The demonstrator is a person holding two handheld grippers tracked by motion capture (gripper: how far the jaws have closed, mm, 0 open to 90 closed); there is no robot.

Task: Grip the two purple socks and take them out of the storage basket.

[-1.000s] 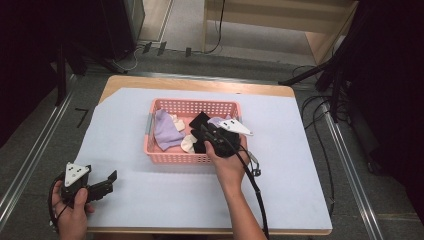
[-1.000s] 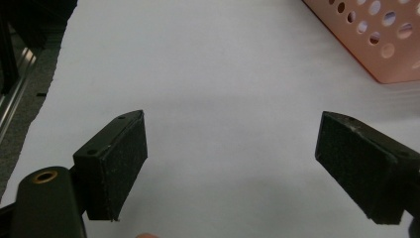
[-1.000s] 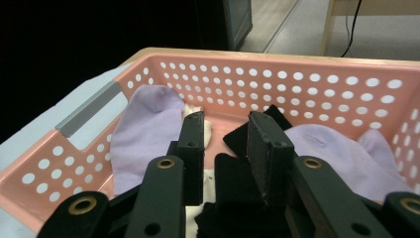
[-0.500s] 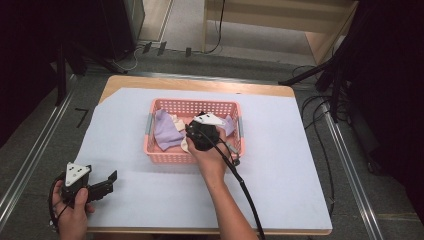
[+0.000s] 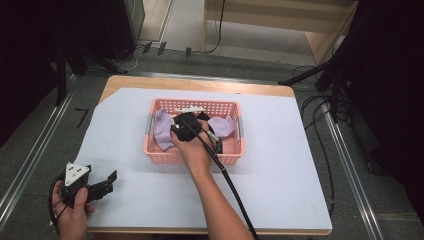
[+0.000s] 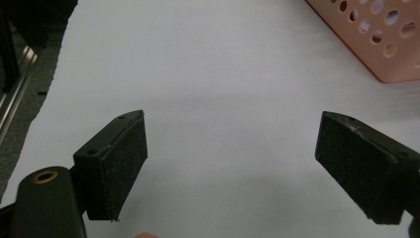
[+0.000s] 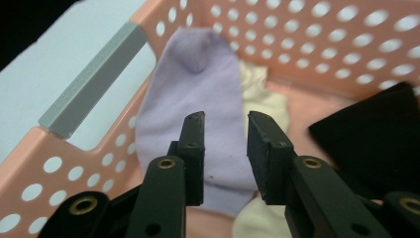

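A pink perforated basket (image 5: 194, 103) stands mid-table on white paper. In it lie a lilac sock (image 5: 161, 129) at the left, another lilac sock (image 5: 223, 125) at the right, white socks and a black cloth. My right gripper (image 5: 176, 131) reaches into the basket's left half. In the right gripper view its jaws (image 7: 225, 119) hover just over the lilac sock (image 7: 198, 79); they have just been opening, and nothing is pinched between them. My left gripper (image 5: 109, 182) rests at the table's front left, its jaws (image 6: 233, 148) wide open over bare paper.
In the right gripper view a white sock (image 7: 262, 99) lies behind the lilac one and a black cloth (image 7: 371, 124) sits to the right. The basket's grey handle (image 7: 91, 82) is at the left. In the left gripper view, the basket's corner (image 6: 376, 39) is at the top right.
My right hand has carried its gripper leftward across the basket, from the right side to over the left lilac sock. The left hand has stayed put.
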